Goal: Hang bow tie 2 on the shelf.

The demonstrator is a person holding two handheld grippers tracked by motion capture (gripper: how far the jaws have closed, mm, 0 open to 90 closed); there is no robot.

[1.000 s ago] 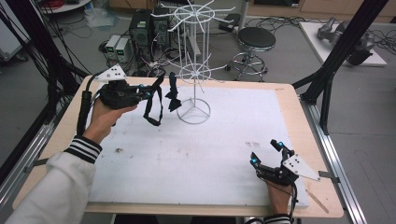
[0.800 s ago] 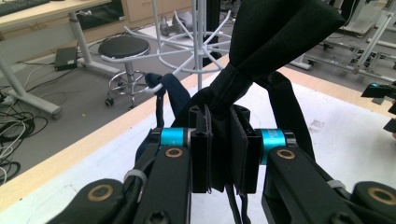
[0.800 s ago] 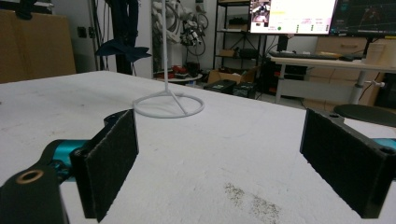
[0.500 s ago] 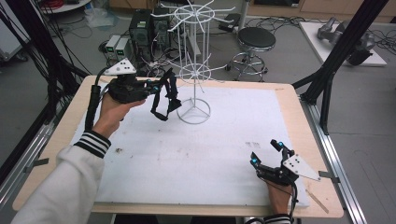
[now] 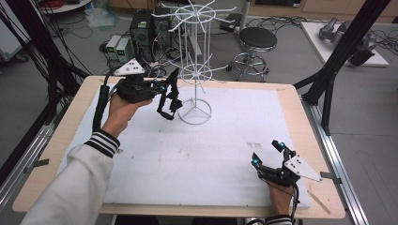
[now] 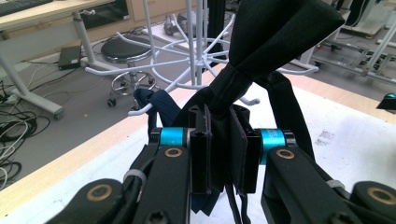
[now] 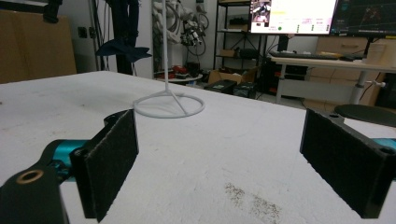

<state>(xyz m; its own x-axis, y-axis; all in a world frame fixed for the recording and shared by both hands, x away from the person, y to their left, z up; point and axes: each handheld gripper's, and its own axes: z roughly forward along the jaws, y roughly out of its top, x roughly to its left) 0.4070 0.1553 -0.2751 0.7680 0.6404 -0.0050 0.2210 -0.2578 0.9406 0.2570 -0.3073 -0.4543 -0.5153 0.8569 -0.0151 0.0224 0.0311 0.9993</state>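
A white wire rack (image 5: pixel 196 70) with hooked arms stands on a ring base at the back middle of the table. My left gripper (image 5: pixel 163 90) hangs just left of it, shut on a black bow tie (image 5: pixel 171 97) whose strap dangles in a loop. In the left gripper view the jaws (image 6: pixel 222 126) pinch the black bow tie (image 6: pixel 280 32) at its knot, close to a rack hook that carries a dark blue bow tie (image 6: pixel 161 105). My right gripper (image 5: pixel 268 157) rests open on the table at the front right, with nothing between its pads (image 7: pixel 112 158).
A white mat (image 5: pixel 211 150) covers the wooden table (image 5: pixel 70 122). The rack's ring base (image 7: pixel 168 106) lies well ahead of the right gripper. Behind the table are a stool (image 5: pixel 257 40), computers and cables on the floor. Black frame posts flank both sides.
My left gripper has carried the black bow tie to the right, closer to the rack. The right gripper has stayed put.
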